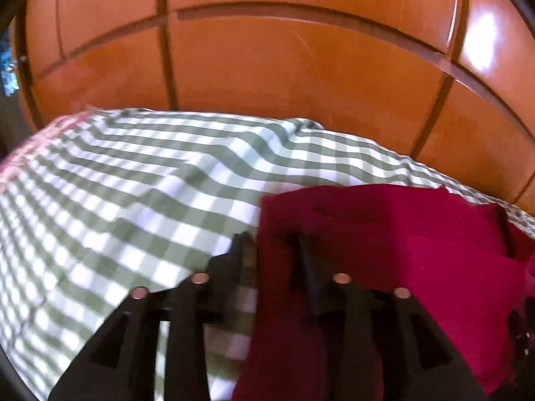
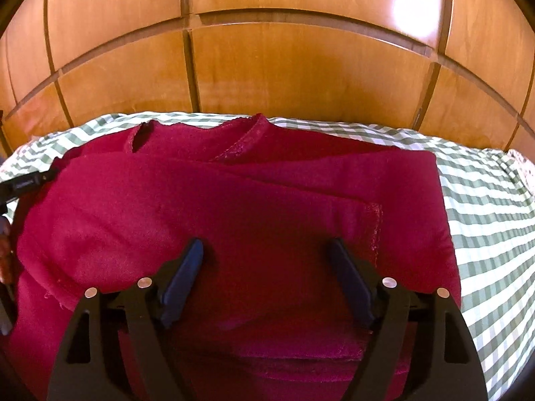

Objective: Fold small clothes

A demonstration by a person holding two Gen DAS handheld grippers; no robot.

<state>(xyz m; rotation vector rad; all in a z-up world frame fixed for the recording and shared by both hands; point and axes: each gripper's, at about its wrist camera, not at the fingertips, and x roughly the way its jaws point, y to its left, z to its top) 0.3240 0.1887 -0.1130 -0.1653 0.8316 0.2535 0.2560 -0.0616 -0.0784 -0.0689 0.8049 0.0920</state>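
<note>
One crimson sweater [image 2: 234,200] on gingham bedsheet [image 2: 485,217]; right hand-held gripper [image 2: 267,250] wide, left hand-held gripper [image 1: 271,244] narrow astride sweater edge; risk: layers slipping, fold skewing

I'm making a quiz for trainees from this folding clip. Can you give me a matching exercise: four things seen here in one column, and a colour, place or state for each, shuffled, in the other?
Column one:
1. red garment
2. checked sheet
3. wooden panels
4. right gripper

Column two:
A. green and white, spread under the clothing
B. jaws apart, above the fabric
C. orange-brown, upright behind the bed
D. partly folded, neckline at the far edge

Pairs: 1-D, 2-A, 3-C, 4-B
</note>
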